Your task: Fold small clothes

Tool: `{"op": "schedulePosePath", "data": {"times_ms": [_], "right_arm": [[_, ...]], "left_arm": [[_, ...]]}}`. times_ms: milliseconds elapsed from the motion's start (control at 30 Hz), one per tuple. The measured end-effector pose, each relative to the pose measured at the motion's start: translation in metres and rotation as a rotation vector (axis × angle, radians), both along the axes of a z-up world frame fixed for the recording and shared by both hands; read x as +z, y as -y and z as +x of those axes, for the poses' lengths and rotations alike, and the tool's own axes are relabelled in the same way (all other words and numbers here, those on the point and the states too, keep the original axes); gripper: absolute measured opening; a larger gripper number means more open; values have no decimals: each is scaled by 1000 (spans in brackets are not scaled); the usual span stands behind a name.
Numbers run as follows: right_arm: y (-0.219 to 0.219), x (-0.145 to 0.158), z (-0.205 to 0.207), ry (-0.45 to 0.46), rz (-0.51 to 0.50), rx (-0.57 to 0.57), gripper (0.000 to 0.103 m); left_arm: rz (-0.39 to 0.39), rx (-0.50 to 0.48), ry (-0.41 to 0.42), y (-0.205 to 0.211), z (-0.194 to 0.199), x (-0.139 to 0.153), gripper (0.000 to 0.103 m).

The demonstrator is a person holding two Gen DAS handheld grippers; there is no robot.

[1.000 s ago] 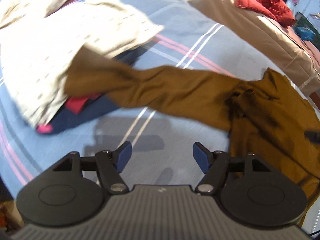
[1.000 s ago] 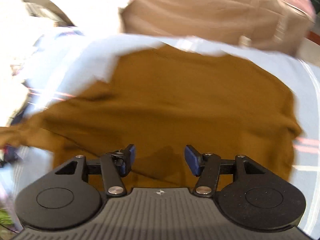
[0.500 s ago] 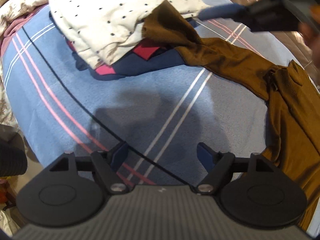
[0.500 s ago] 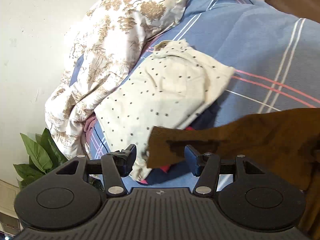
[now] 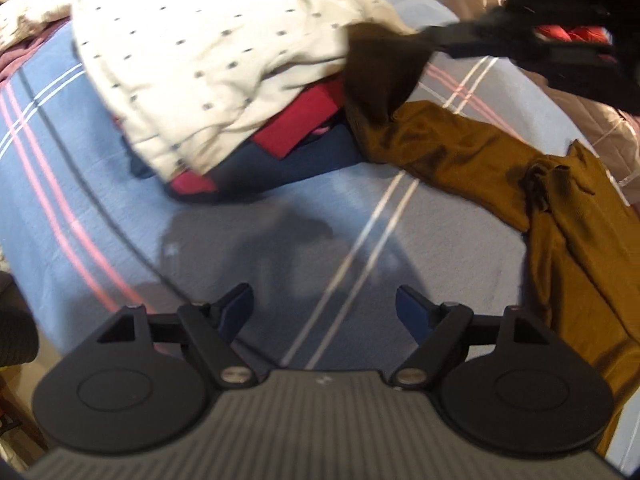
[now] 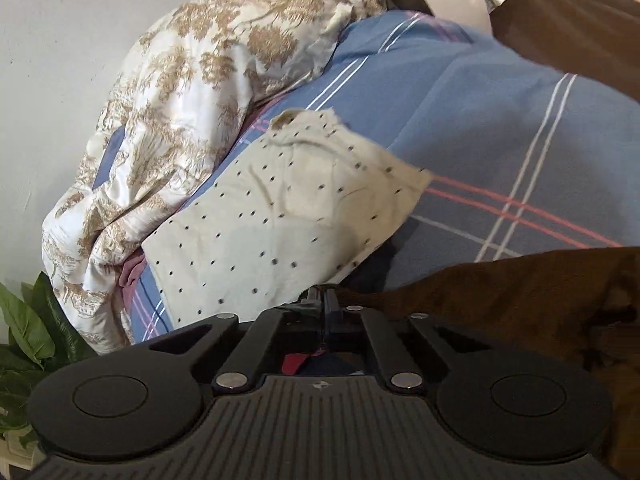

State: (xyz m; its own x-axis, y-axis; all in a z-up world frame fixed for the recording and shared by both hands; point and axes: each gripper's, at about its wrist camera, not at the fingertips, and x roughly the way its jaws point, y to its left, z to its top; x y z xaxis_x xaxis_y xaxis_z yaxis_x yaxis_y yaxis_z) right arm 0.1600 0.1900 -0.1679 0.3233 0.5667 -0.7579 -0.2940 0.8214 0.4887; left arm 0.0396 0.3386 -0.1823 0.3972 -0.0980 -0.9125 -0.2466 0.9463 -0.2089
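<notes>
A brown long-sleeved garment (image 5: pixel 560 220) lies crumpled on the blue striped bed sheet (image 5: pixel 100 208), one sleeve stretched toward the pile of clothes. My right gripper (image 6: pixel 322 300) is shut on the end of that sleeve (image 6: pixel 500 288). In the left wrist view it (image 5: pixel 436 42) comes in from the upper right and holds the cuff (image 5: pixel 376 76) lifted. My left gripper (image 5: pixel 324 308) hovers over bare sheet left of the garment's body, its jaws opening with nothing between them.
A cream dotted garment (image 6: pixel 280 216) lies over red and navy clothes (image 5: pixel 296 124) beside the sleeve. A floral duvet (image 6: pixel 180 100) is bunched against the wall, with a green plant (image 6: pixel 24 328) below it. A tan quilt (image 5: pixel 600 120) lies on the far side.
My right gripper has closed on the brown sleeve's cuff, which lay between its open jaws half a second ago. The cuff now stands lifted. My left jaws have spread a little wider.
</notes>
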Motion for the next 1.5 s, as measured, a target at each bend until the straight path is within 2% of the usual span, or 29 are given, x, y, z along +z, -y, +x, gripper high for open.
{"op": "schedulePosePath", "data": {"times_ms": [133, 233, 333, 500, 633, 733, 900, 967, 1067, 1100, 1133, 1200, 1300, 1367, 1400, 1467, 1500], "right_arm": [[82, 19, 15, 84, -47, -106, 2], [170, 35, 20, 136, -98, -225, 2], [264, 54, 5, 185, -200, -343, 2], [404, 67, -49, 146, -356, -574, 2], [461, 58, -84, 81, -387, -705, 2], [458, 39, -95, 45, -354, -715, 2], [445, 15, -102, 15, -319, -721, 2], [447, 14, -105, 12, -305, -742, 2], [459, 13, -109, -2, -278, -755, 2], [460, 12, -109, -6, -276, -759, 2], [465, 12, -111, -10, -274, -759, 2], [467, 11, -114, -15, -272, -756, 2], [471, 9, -117, -28, -263, -765, 2], [474, 7, -121, -36, -255, -777, 2], [474, 7, -122, -38, -253, -779, 2], [472, 6, -122, -41, -251, -771, 2], [472, 6, -122, -43, -251, -767, 2]], "left_arm": [[-20, -93, 32, 31, 22, 8, 78], [-44, -168, 52, 61, 39, 14, 78], [-72, -228, 74, 91, 53, 19, 78], [-108, -293, 81, 135, 77, 23, 78], [-92, -346, 92, 173, 98, 20, 78], [-87, -367, 88, 194, 118, 19, 78], [-125, -369, 84, 221, 162, 18, 78], [-70, -418, 94, 236, 175, 17, 78], [78, -572, 160, 264, 179, 19, 78], [87, -602, 172, 270, 180, 19, 78], [60, -614, 166, 274, 183, 18, 78], [-3, -597, 95, 278, 195, 8, 77], [-86, -520, 55, 278, 208, -2, 76], [-115, -476, 41, 279, 218, -3, 75], [-114, -472, 33, 281, 223, -4, 75], [-40, -512, -41, 297, 237, -12, 68], [-4, -563, -80, 307, 241, -18, 50]]}}
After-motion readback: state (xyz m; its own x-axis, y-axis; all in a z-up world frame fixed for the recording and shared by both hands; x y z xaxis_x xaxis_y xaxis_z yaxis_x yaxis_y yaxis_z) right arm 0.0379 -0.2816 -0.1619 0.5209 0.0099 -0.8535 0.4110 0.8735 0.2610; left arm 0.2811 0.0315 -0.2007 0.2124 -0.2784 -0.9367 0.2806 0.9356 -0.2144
